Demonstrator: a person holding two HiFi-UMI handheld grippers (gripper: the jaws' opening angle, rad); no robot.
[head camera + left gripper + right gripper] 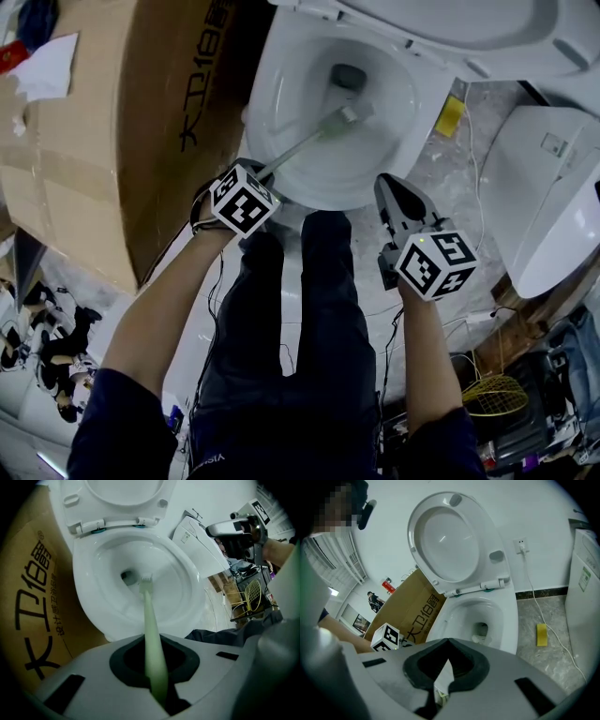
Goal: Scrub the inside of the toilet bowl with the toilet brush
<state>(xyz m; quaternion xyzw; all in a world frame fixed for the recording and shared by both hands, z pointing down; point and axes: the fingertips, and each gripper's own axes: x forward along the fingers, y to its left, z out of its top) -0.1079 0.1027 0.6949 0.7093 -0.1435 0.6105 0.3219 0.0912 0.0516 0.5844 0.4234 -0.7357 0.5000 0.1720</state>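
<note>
Head view: the left hand-held gripper (255,178) holds the toilet brush (309,139) by its handle. The bristle end is down in the toilet bowl (281,94) near the drain, and the right hand-held gripper (392,187) hovers near the bowl's front rim. The left gripper view shows its jaws clamped on the pale green handle. Only the right gripper view shows its own jaws together and empty, plus a yellow sponge (541,634) on the floor (527,620).

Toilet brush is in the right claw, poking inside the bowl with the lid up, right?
No. The left claw holds the toilet brush, as the left gripper view shows. It does reach inside the bowl, and the lid is up.
</note>
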